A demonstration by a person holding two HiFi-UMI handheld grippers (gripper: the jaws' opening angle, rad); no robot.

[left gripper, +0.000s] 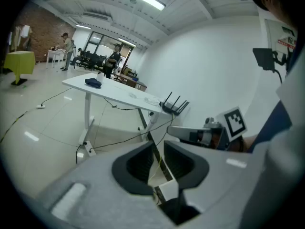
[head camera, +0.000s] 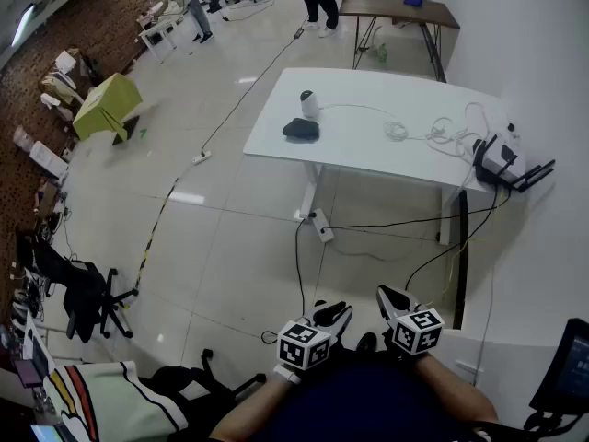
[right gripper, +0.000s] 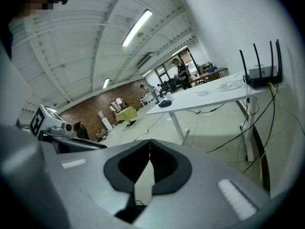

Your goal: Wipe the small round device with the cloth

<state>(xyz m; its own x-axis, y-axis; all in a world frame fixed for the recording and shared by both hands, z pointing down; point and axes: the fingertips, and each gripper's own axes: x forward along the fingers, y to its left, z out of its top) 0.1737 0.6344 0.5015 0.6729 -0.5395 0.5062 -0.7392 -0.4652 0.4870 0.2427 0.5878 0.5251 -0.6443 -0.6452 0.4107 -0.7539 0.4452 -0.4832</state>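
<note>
This is an open-plan office: a white rectangular tabletop (head camera: 350,86) at twelve o'clock, a black wheeled chair (head camera: 85,293) at eight, a red brick wall (head camera: 55,35) at ten.

White table (head camera: 354,150) — dark cloth (head camera: 301,129), white device (head camera: 309,104).

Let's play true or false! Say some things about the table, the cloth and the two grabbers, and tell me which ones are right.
1. The dark cloth lies on the white table, next to the small round device. True.
2. The right gripper is holding the cloth. False: its jaws are shut on nothing, close to the person and far from the table.
3. A router with antennas sits at one end of the table. True.
4. The left gripper is touching the device. False: it is near the person too, with its jaws slightly apart and empty.
5. There are no cables on the table. False: white cables lie on it.
</note>
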